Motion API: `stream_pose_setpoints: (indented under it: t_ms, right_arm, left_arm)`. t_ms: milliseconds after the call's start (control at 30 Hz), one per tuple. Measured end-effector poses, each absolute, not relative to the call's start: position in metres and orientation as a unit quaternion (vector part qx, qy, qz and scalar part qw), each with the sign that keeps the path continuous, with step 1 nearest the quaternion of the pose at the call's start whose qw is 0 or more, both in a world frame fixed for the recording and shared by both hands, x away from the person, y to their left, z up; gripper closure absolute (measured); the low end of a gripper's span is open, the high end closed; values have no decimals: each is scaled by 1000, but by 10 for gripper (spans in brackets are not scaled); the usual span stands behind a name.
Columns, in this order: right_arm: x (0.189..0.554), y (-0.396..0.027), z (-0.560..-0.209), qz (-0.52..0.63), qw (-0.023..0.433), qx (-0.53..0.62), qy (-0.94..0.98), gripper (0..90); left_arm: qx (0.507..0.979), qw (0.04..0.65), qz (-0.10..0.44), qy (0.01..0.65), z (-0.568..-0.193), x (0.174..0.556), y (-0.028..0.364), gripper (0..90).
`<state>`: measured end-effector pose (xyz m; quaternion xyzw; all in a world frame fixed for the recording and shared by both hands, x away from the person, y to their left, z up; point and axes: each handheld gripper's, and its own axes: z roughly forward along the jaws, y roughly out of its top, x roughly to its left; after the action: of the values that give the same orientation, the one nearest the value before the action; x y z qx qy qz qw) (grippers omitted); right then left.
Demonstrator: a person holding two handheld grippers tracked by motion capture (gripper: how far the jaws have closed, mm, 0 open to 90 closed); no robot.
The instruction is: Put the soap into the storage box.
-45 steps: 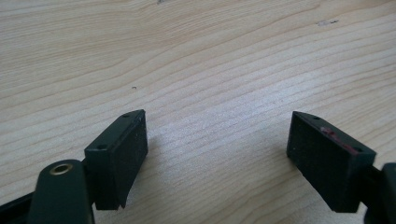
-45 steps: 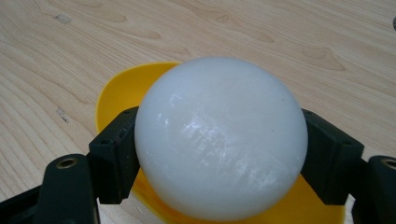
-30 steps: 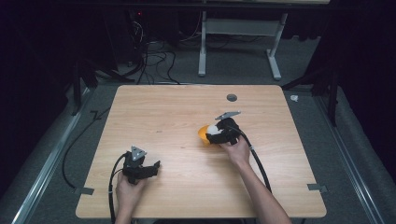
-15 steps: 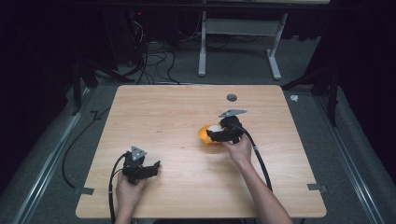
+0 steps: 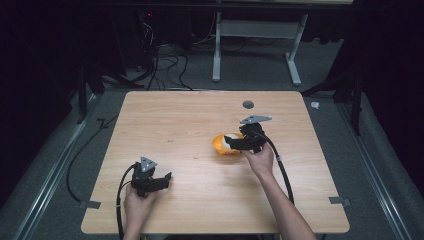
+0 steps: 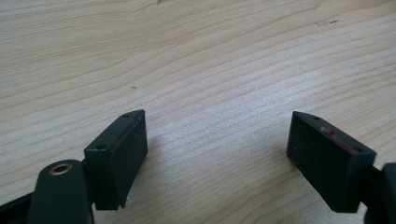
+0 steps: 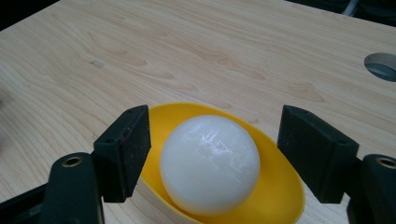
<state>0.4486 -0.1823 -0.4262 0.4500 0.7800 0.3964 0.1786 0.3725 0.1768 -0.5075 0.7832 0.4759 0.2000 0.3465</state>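
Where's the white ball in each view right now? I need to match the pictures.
High view: white ball right of table centre, in the yellow bowl, at the right hand-held gripper.
Right gripper view: lower centre, between the open jaws.
Left gripper view: not in it; bare wood.
Shared landmark: the table's round hole.

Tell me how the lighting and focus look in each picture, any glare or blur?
High view: table lit, surroundings nearly black, somewhat soft. Left gripper view: sharp wood grain, soft shadows under the open left claw. Right gripper view: faint glare streaks on the white ball in the yellow bowl; right claw open, slightly soft.
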Motion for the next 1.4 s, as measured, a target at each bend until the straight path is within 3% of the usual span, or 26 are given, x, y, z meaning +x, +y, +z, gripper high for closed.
stream_pose_setpoints:
  t_ms: [1400]
  right_arm:
    - [422, -209, -403, 402, 204, 443, 775, 272]
  left_arm:
    - [783, 347, 200, 476, -508, 372, 177, 208]
